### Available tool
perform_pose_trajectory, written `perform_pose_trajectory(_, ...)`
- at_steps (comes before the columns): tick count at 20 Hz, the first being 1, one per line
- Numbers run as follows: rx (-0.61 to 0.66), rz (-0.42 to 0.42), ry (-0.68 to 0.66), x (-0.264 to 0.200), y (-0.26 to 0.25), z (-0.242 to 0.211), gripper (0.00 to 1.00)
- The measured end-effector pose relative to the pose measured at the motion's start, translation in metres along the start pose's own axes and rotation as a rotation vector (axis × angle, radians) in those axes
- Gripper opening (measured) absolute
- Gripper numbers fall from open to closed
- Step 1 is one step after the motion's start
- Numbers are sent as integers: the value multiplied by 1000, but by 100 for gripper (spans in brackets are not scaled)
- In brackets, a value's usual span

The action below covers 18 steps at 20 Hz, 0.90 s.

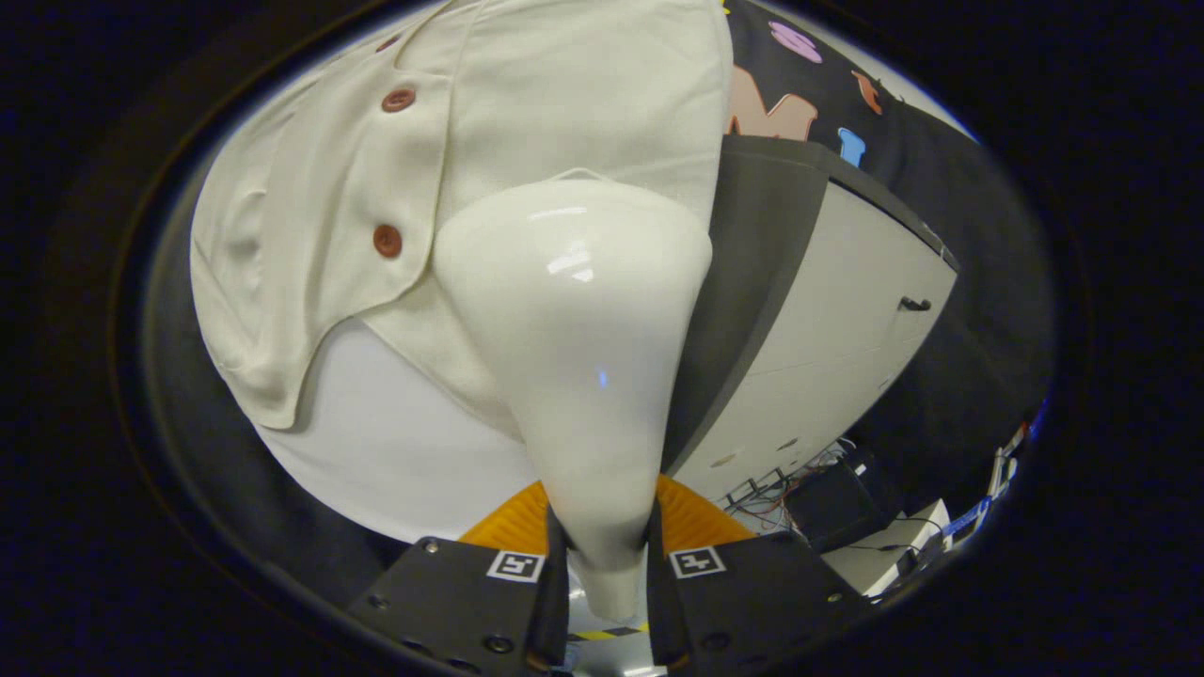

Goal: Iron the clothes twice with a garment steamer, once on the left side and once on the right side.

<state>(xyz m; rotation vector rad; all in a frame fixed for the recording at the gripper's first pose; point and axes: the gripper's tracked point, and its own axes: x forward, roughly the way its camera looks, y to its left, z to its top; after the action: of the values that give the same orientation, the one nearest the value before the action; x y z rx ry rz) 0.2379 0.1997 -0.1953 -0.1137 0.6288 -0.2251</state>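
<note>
Gripper point(607, 555) clenched on steamer point(574, 338) handle, frame centre. Head against cream shirt point(564, 94), upper centre, right of buttons point(387, 241). Risk: glossy handle twisting in fingers; head snagging placket.

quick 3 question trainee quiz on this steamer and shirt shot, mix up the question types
1. True or false: the gripper is shut on the handle of the garment steamer.
2. Multiple choice: the steamer's wide head lies against A) the cream shirt, B) the grey cabinet door, C) the tangle of cables.
3. Fill in: the shirt's placket shows two reddish ____ beside the steamer head.

Key: 1 true, both fingers press the narrow handle between them. 2 A, the head is pressed to the shirt just beyond the fingers. 3 buttons.
</note>
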Motion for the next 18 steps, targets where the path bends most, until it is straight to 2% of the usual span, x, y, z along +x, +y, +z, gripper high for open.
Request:
perform_pose_trajectory(7,7,57,7,-38,6,-25,33)
perform_pose_trajectory(18,20,117,-73,-159,-40,-53,33)
